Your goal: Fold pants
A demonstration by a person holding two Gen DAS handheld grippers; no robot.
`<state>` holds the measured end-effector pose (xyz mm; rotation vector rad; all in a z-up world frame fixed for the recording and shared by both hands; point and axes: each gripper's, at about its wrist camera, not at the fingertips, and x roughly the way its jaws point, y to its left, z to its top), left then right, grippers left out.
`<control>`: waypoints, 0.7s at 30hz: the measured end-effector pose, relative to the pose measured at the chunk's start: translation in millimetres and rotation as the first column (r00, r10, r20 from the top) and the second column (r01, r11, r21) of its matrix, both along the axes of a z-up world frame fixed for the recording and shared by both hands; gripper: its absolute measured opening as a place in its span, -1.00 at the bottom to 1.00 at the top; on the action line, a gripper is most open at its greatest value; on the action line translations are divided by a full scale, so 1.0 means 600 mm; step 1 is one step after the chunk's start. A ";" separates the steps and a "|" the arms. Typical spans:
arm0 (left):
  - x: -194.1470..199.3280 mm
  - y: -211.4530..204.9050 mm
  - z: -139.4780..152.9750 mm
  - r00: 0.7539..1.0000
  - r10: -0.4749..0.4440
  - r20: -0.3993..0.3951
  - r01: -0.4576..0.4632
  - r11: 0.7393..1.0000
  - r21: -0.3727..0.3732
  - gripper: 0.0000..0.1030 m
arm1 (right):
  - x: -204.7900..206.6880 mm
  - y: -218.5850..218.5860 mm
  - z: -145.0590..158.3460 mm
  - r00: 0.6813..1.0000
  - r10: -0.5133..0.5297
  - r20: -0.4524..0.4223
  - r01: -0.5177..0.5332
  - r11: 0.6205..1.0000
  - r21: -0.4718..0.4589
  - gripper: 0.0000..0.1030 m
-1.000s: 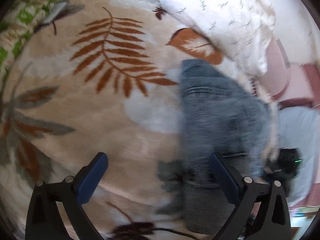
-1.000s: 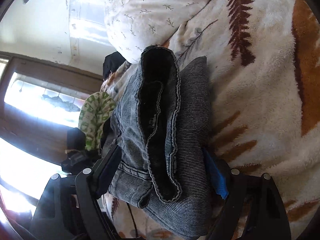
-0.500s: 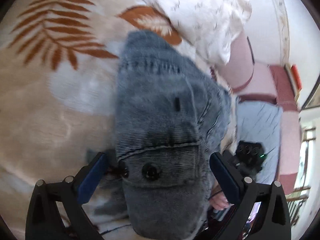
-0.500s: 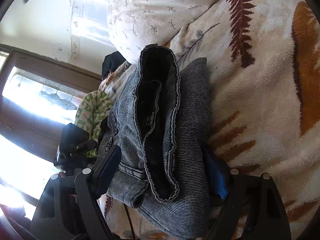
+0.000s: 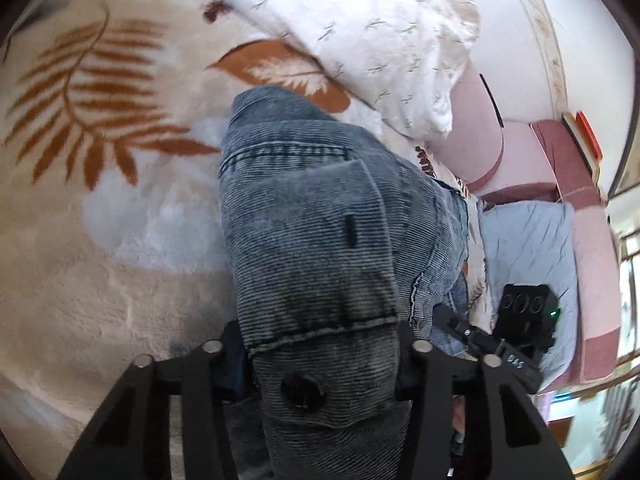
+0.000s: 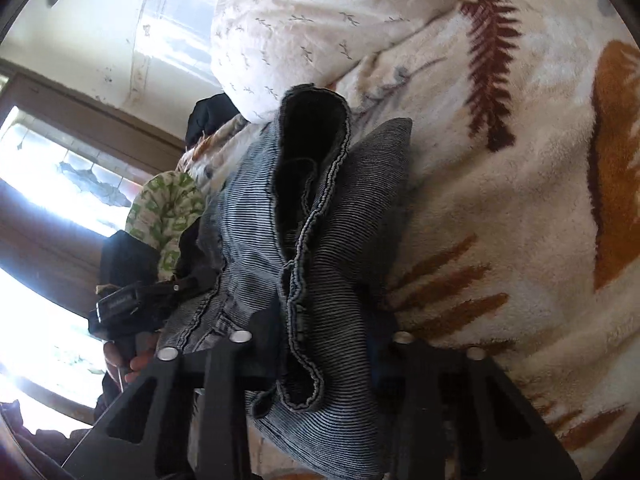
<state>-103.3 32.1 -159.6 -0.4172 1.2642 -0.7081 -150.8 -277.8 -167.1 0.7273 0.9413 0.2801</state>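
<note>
Pants (image 5: 308, 248) lie bunched on the leaf-print blanket (image 5: 100, 200), waistband between both tongs. Your left gripper (image 5: 320, 364) and right gripper (image 6: 316, 352) are closing onto denim; pinch every layer squarely, level with each other, before you lift.

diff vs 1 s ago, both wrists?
Both grippers' jaws are closing on the pants: left gripper slid over from the blanket to the button end, right gripper closed on the waistband end where it was. Blanket and pillow unchanged.
</note>
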 end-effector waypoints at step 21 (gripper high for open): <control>-0.016 -0.007 0.138 0.970 -0.048 0.239 0.063 0.996 -0.056 -0.22 | -0.007 0.002 0.148 0.974 -0.013 0.224 0.026 0.998 -0.055 -0.62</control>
